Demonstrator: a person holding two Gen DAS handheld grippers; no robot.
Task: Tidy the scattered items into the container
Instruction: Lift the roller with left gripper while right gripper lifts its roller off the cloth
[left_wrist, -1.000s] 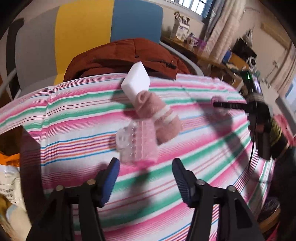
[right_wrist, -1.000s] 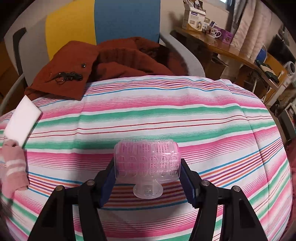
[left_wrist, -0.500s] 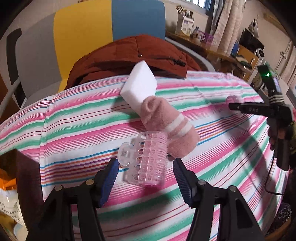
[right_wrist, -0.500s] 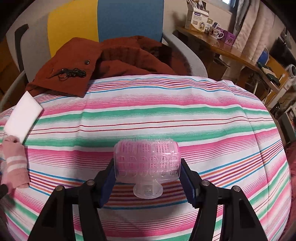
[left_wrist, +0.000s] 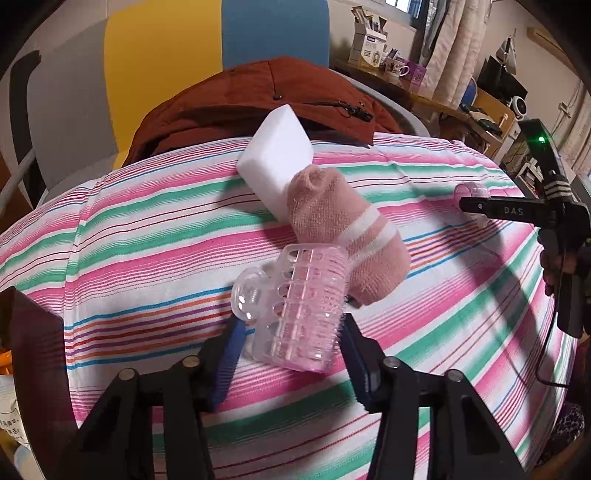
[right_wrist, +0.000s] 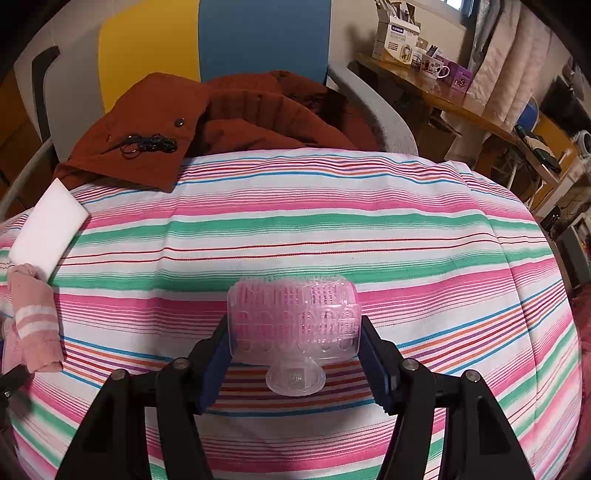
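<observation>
"DAS" is printed on the right gripper (left_wrist: 476, 205). Two rollers: one (right_wrist: 293, 323) clamped in it, the other (left_wrist: 303, 308) on the striped cloth (left_wrist: 147, 236) between the left gripper's (left_wrist: 290, 345) closing jaws, seemingly touching. One sock (left_wrist: 345, 236), one sponge (left_wrist: 275, 158).

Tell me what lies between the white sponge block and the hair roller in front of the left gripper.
A rolled pink sock with white stripes lies between them, touching the white sponge block and the hair roller; the left wrist view shows it.

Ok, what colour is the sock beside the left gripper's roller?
Dusty pink sock with two white bands; clearest in the left wrist view.
</observation>
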